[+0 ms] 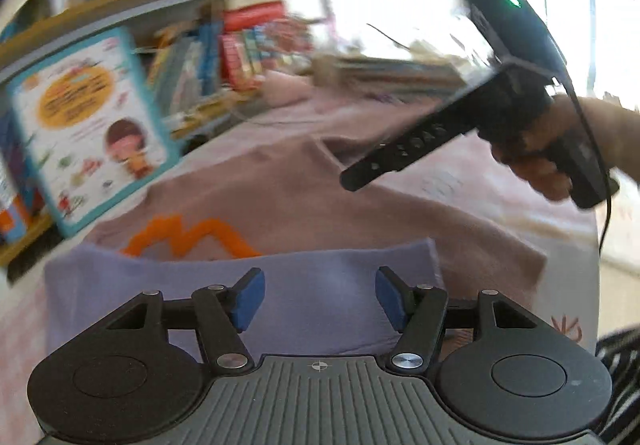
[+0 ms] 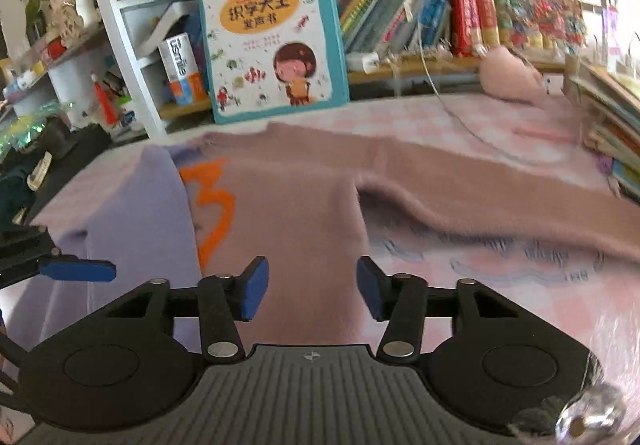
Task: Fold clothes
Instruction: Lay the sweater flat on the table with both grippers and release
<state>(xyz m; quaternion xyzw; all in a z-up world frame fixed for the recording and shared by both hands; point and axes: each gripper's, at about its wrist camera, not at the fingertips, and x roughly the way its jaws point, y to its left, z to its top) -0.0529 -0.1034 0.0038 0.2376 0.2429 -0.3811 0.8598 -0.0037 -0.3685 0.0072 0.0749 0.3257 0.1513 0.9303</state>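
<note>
Jaws of both grippers gape empty over the half-folded sweater [image 2: 300,213].

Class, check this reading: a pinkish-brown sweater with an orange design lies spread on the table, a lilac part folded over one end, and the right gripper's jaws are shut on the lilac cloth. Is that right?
Not quite. The right gripper is not gripping anything: the right wrist view shows its jaws apart with nothing between the pads. The rest holds: the sweater with its orange design lies spread on the table, the lilac part folded over one end.
</note>
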